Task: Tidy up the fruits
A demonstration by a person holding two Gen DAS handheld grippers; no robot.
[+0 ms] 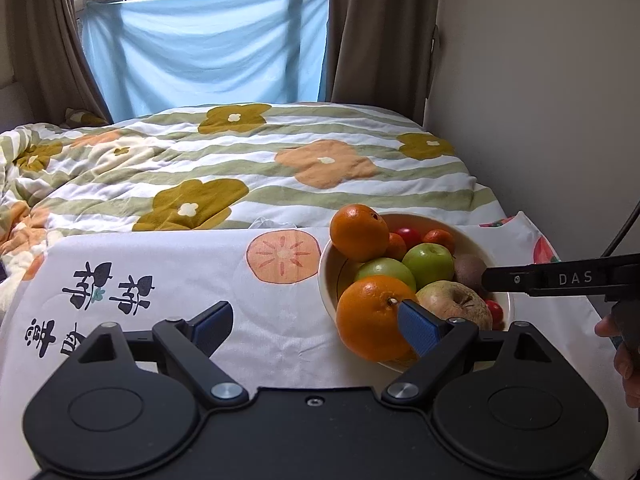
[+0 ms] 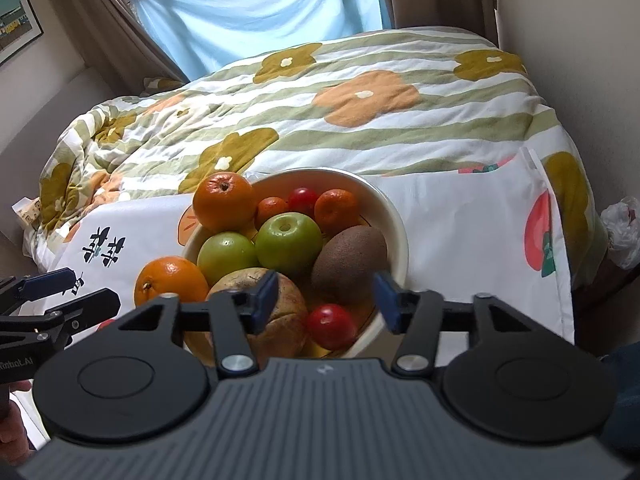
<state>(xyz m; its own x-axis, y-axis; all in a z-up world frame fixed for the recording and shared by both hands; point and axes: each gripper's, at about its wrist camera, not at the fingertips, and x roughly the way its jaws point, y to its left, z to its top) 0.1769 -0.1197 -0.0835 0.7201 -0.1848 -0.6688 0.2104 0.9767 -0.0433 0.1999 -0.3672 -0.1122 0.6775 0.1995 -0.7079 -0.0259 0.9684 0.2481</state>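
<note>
Cream ceramic bowl (image 2: 394,216), round and smooth, sits on a white printed cloth (image 1: 180,264) spread over a floral quilt (image 1: 248,160). Inside lie two green apples (image 2: 288,244), a fuzzy brown kiwi (image 2: 350,260), a rough russet apple (image 2: 280,320), red tomatoes (image 2: 332,326), small mandarins (image 2: 336,208) and an orange (image 2: 224,202) on the far rim. Another orange (image 1: 370,322) rests at the bowl's near left edge. The right gripper (image 2: 326,300) hangs wide open above the fruit, holding nothing. The left gripper (image 1: 316,326), also open and empty, hovers over the cloth just left of the bowl. Only the right view shows a framed picture (image 2: 16,16) and plastic bag (image 2: 622,228).
</note>
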